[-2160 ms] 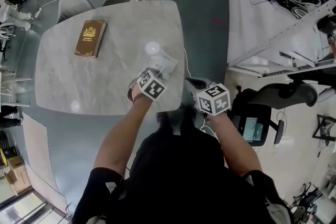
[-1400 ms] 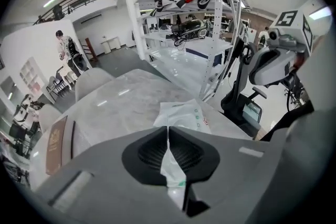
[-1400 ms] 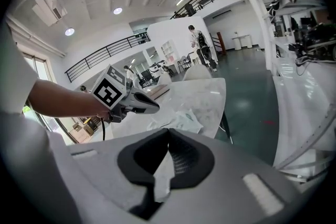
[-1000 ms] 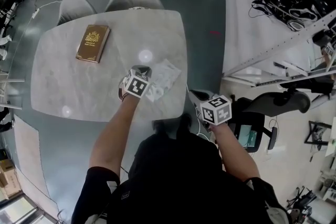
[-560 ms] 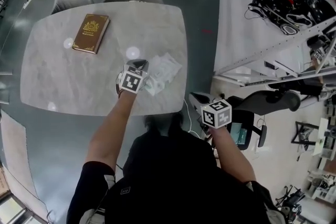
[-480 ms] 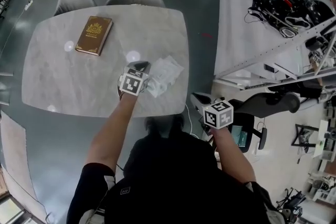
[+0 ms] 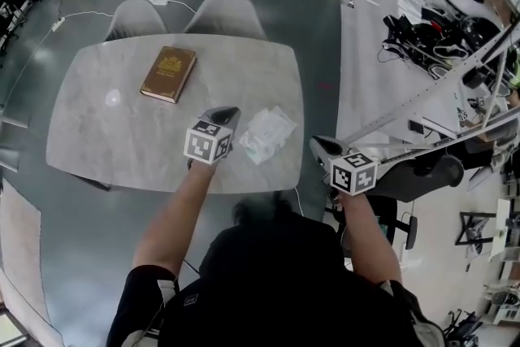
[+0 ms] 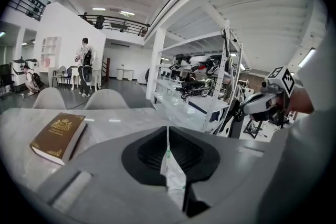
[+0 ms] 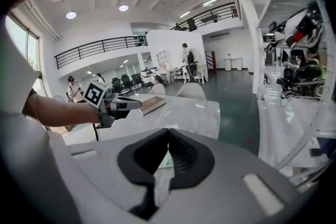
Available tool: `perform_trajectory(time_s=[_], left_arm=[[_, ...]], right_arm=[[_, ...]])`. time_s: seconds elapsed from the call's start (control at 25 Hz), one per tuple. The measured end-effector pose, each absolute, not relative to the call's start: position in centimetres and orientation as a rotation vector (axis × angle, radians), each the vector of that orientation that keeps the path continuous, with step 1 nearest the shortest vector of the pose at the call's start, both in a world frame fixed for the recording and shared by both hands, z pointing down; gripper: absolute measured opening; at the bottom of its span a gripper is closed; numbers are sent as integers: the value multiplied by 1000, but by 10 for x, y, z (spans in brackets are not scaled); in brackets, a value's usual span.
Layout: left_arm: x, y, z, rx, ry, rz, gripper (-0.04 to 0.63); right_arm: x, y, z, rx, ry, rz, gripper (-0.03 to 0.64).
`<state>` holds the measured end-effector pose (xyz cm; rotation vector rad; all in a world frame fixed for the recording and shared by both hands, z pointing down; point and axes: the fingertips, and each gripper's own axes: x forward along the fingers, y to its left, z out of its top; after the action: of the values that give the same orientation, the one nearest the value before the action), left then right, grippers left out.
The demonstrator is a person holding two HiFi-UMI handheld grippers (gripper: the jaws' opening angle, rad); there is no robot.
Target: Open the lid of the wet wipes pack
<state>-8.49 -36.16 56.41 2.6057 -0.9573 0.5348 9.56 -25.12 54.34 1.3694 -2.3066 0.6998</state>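
Okay, wet wipes pack (image 7: 270,134) lies flat at right edge of table (image 7: 97,134); your left gripper (image 7: 225,114) & right gripper (image 7: 318,145) flank it, jaws together, empty, prob. lining up to open it.

Colours we see on the desk (image 7: 97,134)
Pale grey marbled top; brown book (image 7: 168,74) with gold crest; white wet wipes pack (image 7: 268,134), green marks.

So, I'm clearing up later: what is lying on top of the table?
A brown book and the wet wipes pack lie on the table, apart. The left gripper covers a patch of tabletop beside the pack.
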Motion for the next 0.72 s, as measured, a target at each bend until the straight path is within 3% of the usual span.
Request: perform_trajectory(time_s=[0.44, 0.72], left_arm=[[-104, -347, 504, 2652, -1047, 413, 21], [-80, -351, 464, 2673, -1117, 346, 20]], right_arm=[[73, -277, 504, 1340, -2448, 578, 2], [104, -281, 472, 1308, -2541, 513, 2]])
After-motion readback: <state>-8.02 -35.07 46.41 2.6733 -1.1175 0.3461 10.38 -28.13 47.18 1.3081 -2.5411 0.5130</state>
